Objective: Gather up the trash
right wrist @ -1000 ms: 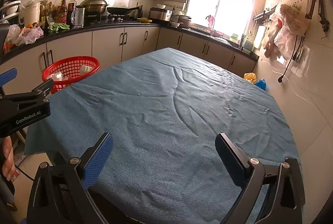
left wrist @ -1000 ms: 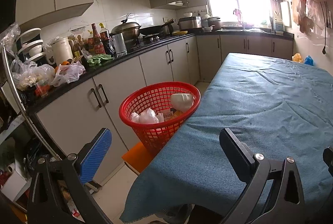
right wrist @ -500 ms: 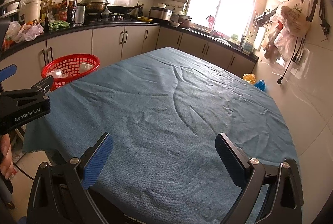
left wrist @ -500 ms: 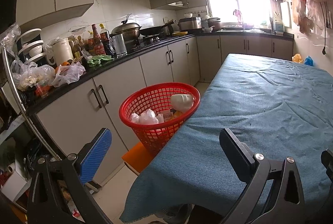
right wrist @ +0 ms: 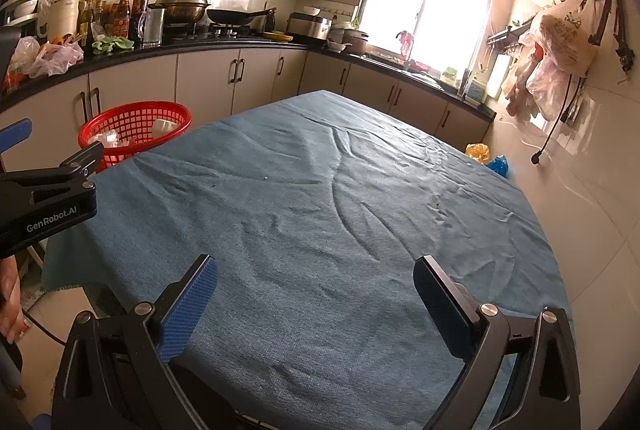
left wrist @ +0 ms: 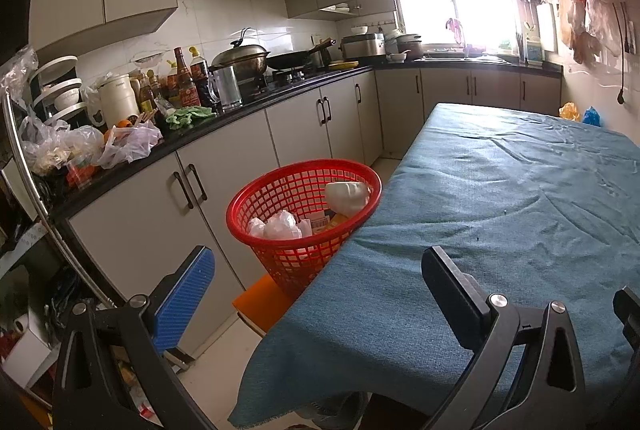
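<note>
Red basket [left wrist: 303,214] | ahead of left gripper [left wrist: 316,290] | jaws apart

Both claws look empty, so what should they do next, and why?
Probably just draw back and stop. Both the left gripper and right gripper are open and empty, the cloth shows no trash, and wrappers already sit in the red basket.

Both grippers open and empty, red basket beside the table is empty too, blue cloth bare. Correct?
Not quite: the red basket is not empty. The left wrist view shows crumpled white trash inside it. The rest holds: left gripper and right gripper open and empty, blue cloth bare.
</note>
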`<state>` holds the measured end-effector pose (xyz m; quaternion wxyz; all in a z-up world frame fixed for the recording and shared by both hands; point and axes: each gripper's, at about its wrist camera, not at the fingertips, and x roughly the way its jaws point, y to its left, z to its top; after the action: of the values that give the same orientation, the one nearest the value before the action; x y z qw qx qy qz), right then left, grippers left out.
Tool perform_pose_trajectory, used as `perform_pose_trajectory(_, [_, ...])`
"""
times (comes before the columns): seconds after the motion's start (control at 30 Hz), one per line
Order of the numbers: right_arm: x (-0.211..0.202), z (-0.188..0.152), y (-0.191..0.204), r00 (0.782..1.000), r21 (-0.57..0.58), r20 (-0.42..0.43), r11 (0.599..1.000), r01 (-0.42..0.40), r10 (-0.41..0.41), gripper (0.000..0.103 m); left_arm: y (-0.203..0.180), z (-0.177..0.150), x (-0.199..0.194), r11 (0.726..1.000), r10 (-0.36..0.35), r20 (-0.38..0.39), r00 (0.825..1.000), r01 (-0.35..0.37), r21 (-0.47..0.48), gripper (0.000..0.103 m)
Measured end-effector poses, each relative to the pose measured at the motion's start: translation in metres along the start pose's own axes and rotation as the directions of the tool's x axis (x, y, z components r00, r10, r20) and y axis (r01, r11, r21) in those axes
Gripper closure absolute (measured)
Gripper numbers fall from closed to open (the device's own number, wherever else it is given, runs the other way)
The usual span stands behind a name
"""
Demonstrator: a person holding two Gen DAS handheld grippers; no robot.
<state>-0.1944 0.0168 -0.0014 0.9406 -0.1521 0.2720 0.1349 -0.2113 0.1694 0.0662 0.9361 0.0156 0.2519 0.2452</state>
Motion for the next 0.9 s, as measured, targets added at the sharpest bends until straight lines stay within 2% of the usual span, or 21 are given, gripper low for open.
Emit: perform_pose_trajectory(0.9, [0.0016,0.0021,0.0001,1.0,-0.008,-0.003,1.0,0.003,-0.003,0.003,-0.0016,0.0014,0.0002,1.0,-0.003,-0.003,1.0,0.003,0.003,0.0])
